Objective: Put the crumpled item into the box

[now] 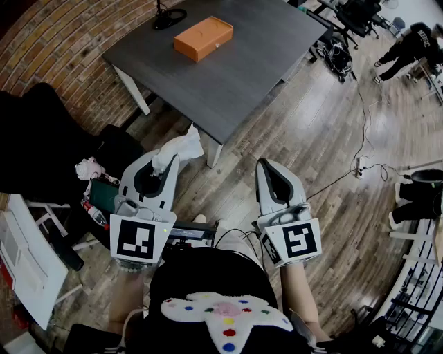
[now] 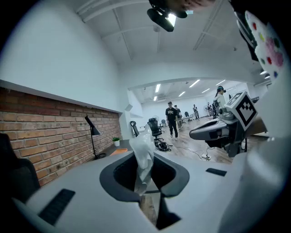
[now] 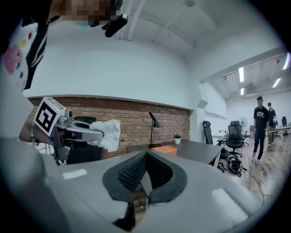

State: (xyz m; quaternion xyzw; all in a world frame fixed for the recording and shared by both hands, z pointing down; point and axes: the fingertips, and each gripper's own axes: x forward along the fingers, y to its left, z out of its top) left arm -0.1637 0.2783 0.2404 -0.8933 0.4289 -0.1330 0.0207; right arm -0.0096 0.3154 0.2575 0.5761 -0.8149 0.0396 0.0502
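**Dark grey rectangular table: drop zone ahead**

The flat orange rectangular box rests on it, well apart from both tools. Right gripper: jaws together, nothing between. Left gripper: jaws pinched on the crumpled white tissue, held over the wooden floor short of the table. The tissue is judged light, soft and tear-prone; grip the bunched lower end, as now.

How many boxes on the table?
1: the orange box sits on the grey table near the black lamp base. The table's far edge is out of frame, so others may be hidden.
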